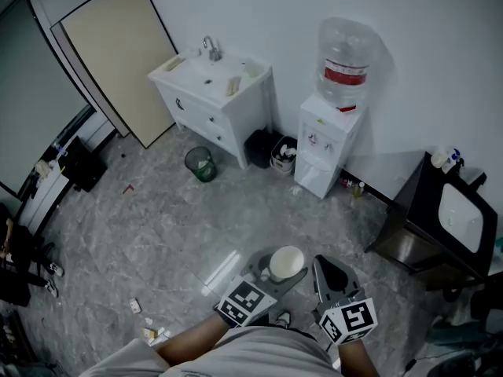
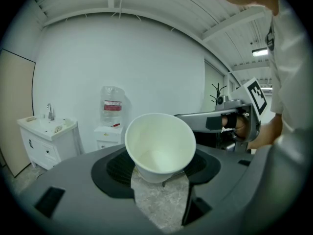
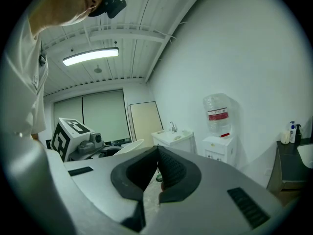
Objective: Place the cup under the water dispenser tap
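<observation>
A white paper cup [image 1: 286, 262] sits tilted between the pads of my left gripper [image 1: 281, 267], which is shut on it; the cup [image 2: 160, 146] is empty, mouth toward the camera. My right gripper [image 1: 330, 267] is just to its right, jaws shut with nothing in them; in its own view the tips [image 3: 157, 153] meet. The white water dispenser [image 1: 324, 144], with a clear bottle [image 1: 346, 61] on top, stands against the far wall, well ahead of both grippers. It also shows as the dispenser [image 2: 108, 131] and the dispenser [image 3: 218, 133].
A white sink cabinet [image 1: 212, 93] stands left of the dispenser, with a green bin [image 1: 201, 163], a black bin [image 1: 261, 148] and a white bucket [image 1: 283, 155] on the floor beside it. A black table [image 1: 416, 210] is at right. Grey marble floor [image 1: 196, 226] lies between.
</observation>
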Action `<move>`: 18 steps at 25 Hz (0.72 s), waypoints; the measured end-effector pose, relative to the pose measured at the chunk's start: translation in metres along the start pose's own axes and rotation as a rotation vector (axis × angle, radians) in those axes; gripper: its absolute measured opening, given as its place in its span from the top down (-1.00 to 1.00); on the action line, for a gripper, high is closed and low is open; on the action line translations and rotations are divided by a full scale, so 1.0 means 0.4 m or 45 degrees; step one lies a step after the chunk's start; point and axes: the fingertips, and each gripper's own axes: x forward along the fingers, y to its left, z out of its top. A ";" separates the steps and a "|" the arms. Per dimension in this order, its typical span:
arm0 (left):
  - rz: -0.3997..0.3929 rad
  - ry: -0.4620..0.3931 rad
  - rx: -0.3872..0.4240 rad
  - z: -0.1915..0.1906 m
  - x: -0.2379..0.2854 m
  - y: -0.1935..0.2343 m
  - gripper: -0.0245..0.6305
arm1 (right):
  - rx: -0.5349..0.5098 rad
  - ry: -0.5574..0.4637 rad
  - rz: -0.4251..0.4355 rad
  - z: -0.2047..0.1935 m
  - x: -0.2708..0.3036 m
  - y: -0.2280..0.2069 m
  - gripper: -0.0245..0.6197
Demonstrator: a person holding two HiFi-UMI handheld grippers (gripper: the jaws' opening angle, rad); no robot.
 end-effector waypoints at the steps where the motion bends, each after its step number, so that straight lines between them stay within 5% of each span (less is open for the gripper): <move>1: -0.006 -0.003 0.007 0.003 0.015 0.027 0.07 | -0.001 0.002 -0.006 0.003 0.027 -0.012 0.88; 18: -0.126 -0.039 0.115 0.109 0.282 0.553 0.07 | 0.014 -0.039 -0.129 0.129 0.520 -0.228 0.88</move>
